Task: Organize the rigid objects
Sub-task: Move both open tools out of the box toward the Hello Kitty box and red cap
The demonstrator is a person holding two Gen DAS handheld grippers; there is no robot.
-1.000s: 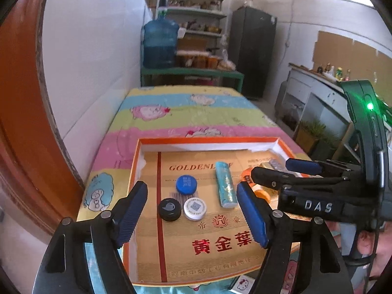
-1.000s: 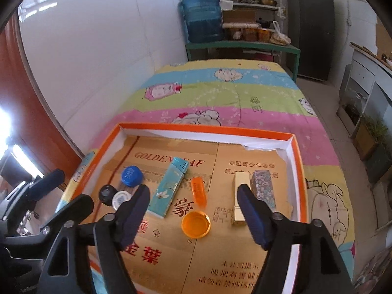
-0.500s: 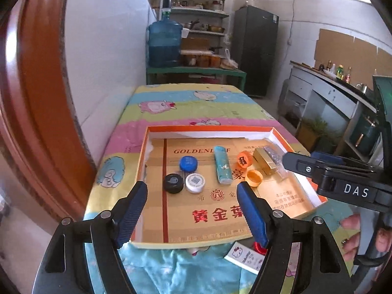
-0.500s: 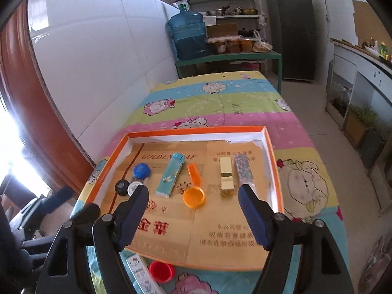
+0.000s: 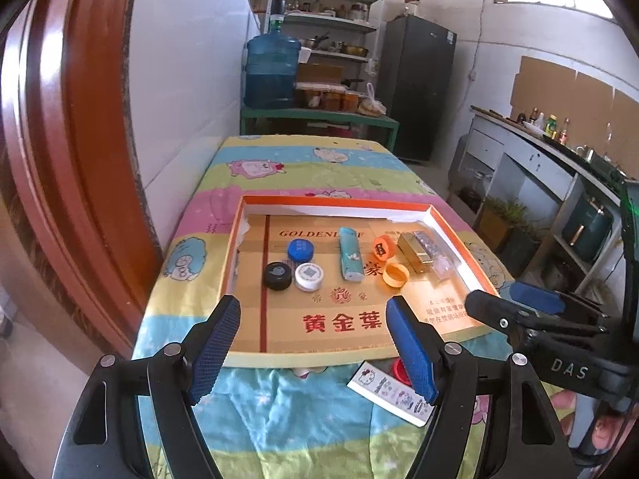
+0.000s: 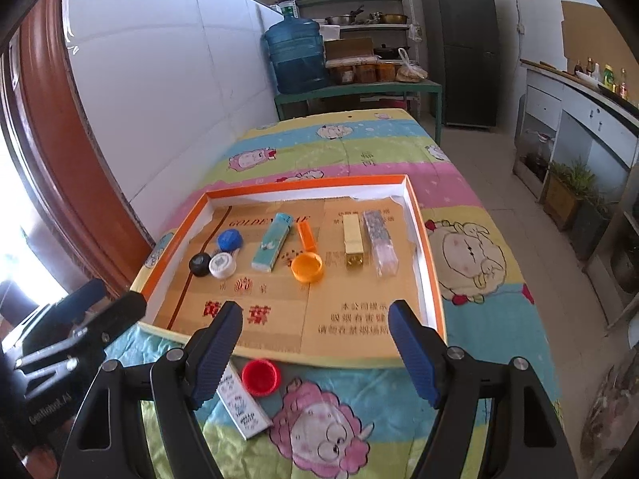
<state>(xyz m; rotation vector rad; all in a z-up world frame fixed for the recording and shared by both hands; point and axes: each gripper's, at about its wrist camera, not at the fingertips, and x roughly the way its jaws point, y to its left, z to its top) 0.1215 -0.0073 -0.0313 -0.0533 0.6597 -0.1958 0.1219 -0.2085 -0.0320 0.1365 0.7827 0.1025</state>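
Ahead of both grippers, the orange-rimmed tray (image 6: 431,275) on the table (image 6: 475,319) holds caps, lighters and small boxes. The left gripper (image 5: 313,343) and right gripper (image 6: 315,353) hang wide open, empty. Between the right gripper's fingers lie a white box (image 6: 241,407) and red cap (image 6: 260,377), outside the tray.

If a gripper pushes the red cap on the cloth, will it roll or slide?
The red cap lies flat, open side up, so it would probably slide, not roll. The wrinkled cloth may snag it. Being small plastic, it is probably light.
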